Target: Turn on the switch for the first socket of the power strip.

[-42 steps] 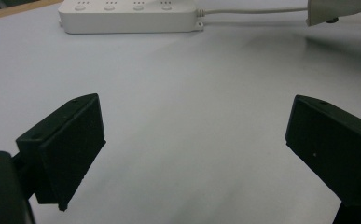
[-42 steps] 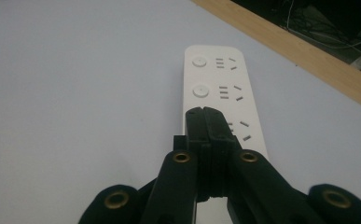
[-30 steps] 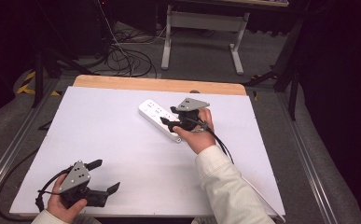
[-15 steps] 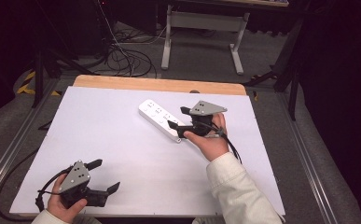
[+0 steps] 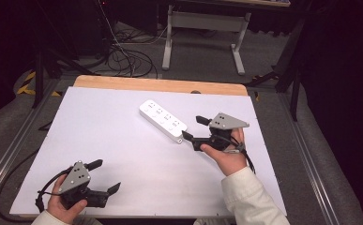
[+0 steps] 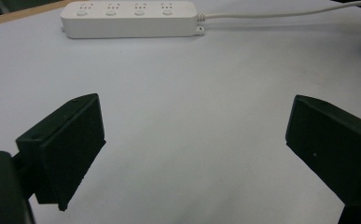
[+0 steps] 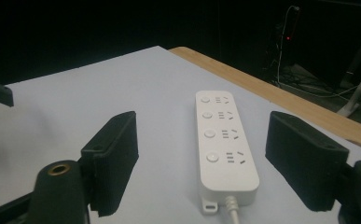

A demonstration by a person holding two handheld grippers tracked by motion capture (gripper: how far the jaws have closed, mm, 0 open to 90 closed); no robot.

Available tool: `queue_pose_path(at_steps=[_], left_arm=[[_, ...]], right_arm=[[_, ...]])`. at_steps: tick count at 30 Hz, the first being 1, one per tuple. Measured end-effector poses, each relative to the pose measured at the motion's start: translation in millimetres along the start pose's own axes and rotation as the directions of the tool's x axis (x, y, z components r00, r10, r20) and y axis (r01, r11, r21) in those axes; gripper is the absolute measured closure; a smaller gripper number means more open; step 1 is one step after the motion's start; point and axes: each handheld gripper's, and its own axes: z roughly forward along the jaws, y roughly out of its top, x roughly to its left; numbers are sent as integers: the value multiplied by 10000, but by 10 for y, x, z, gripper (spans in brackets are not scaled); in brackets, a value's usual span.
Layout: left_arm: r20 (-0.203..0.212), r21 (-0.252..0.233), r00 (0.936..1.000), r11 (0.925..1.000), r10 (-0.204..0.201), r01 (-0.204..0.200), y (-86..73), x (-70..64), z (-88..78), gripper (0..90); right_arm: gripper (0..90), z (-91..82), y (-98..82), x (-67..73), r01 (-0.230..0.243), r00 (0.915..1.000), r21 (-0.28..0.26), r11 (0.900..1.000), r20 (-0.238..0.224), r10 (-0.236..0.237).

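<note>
A white power strip (image 5: 162, 121) lies flat on the white board, its cable leading off its near end (image 7: 234, 214). My right gripper (image 5: 193, 128) hovers just right of that end, pointing at it. Its jaws have just been opening and now stand wide, with nothing pressed between the pads. In the right gripper view the strip (image 7: 225, 140) lies ahead of and below the jaws. My left gripper (image 5: 106, 176) rests open at the board's near left corner, far from the strip (image 6: 129, 19), with only bare board between its jaws.
The white board (image 5: 99, 131) covers a wooden table whose far edge (image 5: 160, 84) shows beyond it. Metal rails run along both sides. Cables (image 5: 123, 56) and a metal stand (image 5: 202, 28) are on the floor behind.
My right gripper has drawn back to the right, off the strip's near end, and its jaws have spread wider. The strip and my left gripper have stayed put.
</note>
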Motion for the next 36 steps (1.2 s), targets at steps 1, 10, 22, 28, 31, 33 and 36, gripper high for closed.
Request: queue_pose_path(at_steps=[1,10,22,28,31,33,36], left_arm=[[0,-11,10000,10000,-9,9,0,3,-2,54],[-91,-70,9999,10000,48,-48,3,17,-26,53],[-119,-183,9999,9998,118,-120,5,24,-43,51],[-186,-266,9997,9995,186,-191,4,26,-55,49],[-193,-284,9996,9993,226,-232,4,20,-57,49],[-203,-302,9992,9989,354,-360,4,22,-56,48],[-182,-317,9987,9984,471,-477,-1,19,-53,48]], right_arm=[[265,-36,-30,5,-28,10000,-8,10000,8,28],[250,-315,-400,81,-197,9998,1,9998,-39,197],[227,-524,-911,82,-1057,9943,459,9933,-62,1061],[227,-561,-1027,149,-893,9956,732,9933,-210,911],[224,-583,-1075,166,-882,9956,775,9931,-255,904],[221,-592,-1112,176,-911,9952,841,9923,-285,937],[220,-593,-1169,195,-800,9959,960,9922,-354,837]])
